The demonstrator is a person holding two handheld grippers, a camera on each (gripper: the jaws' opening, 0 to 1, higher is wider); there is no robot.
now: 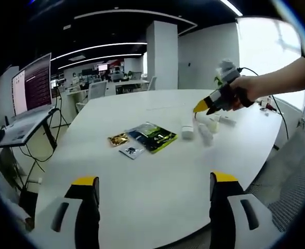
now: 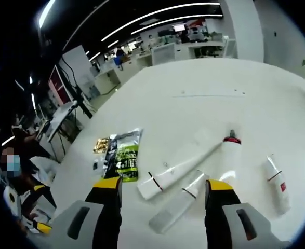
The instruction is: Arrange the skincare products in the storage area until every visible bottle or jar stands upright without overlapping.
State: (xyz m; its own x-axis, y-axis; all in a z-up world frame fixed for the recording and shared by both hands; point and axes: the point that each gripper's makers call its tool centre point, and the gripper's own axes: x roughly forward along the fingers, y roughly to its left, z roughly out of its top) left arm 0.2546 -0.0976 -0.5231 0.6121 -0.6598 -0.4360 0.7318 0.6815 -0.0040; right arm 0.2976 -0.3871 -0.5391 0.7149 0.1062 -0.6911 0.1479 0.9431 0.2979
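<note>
Several white skincare tubes and bottles lie on their sides on the white table. A long tube and a shorter tube rest between my right gripper's open jaws, which hover just above them. A white bottle with a red collar lies by the right jaw, and another tube lies further right. In the left gripper view, a hand holds the right gripper over the white cluster, with a small white jar beside it. My left gripper is open and low near the table's front edge.
A green packet, a gold sachet and a small dark sachet lie left of the bottles. A laptop on a stand is beyond the table's left edge, and a mesh chair sits at the right.
</note>
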